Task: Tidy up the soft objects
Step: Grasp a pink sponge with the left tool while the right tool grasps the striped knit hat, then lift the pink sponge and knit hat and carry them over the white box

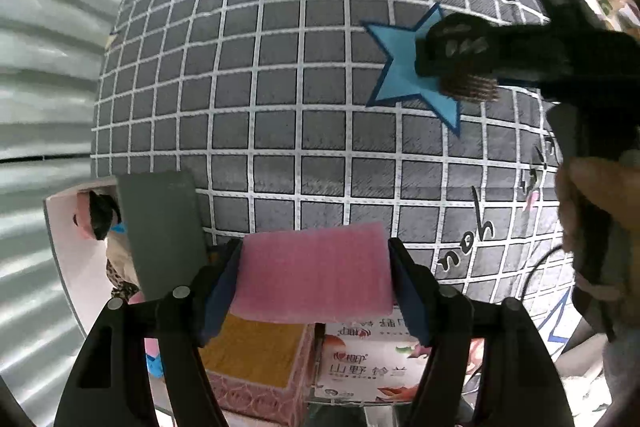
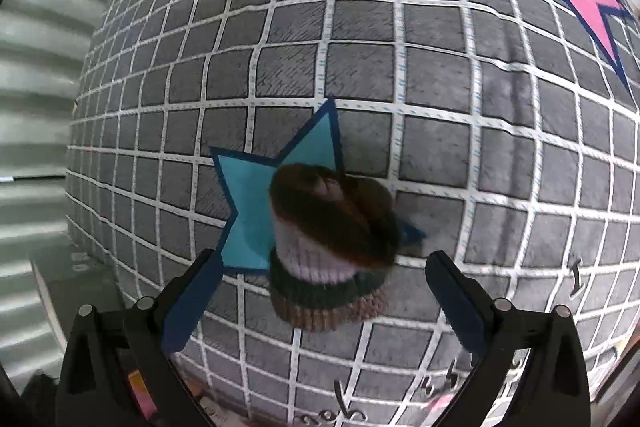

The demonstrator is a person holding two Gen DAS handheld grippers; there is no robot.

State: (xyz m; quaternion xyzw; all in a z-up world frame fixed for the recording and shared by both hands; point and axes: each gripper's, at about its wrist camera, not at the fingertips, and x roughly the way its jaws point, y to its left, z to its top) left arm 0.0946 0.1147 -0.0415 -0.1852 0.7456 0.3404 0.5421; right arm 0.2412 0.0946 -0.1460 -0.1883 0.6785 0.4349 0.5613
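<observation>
pink sponge [image 1: 316, 277] between clamped jaws (left gripper [image 1: 316, 281])

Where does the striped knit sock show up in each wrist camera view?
Left wrist view: the knit sock shows at upper right, mostly hidden beneath the right gripper.
Right wrist view: it sits low and central, lying on the grid blanket between the open fingers.
Shared landmark: the blue star beneath the sock.

We see even, moderate indoor light in both views. Fisheye distortion bulges the grid-patterned cushion [image 1: 280, 67] and blackens the corners. The knitted sock [image 2: 328, 259] is slightly motion-blurred and casts a soft shadow rightward.
</observation>
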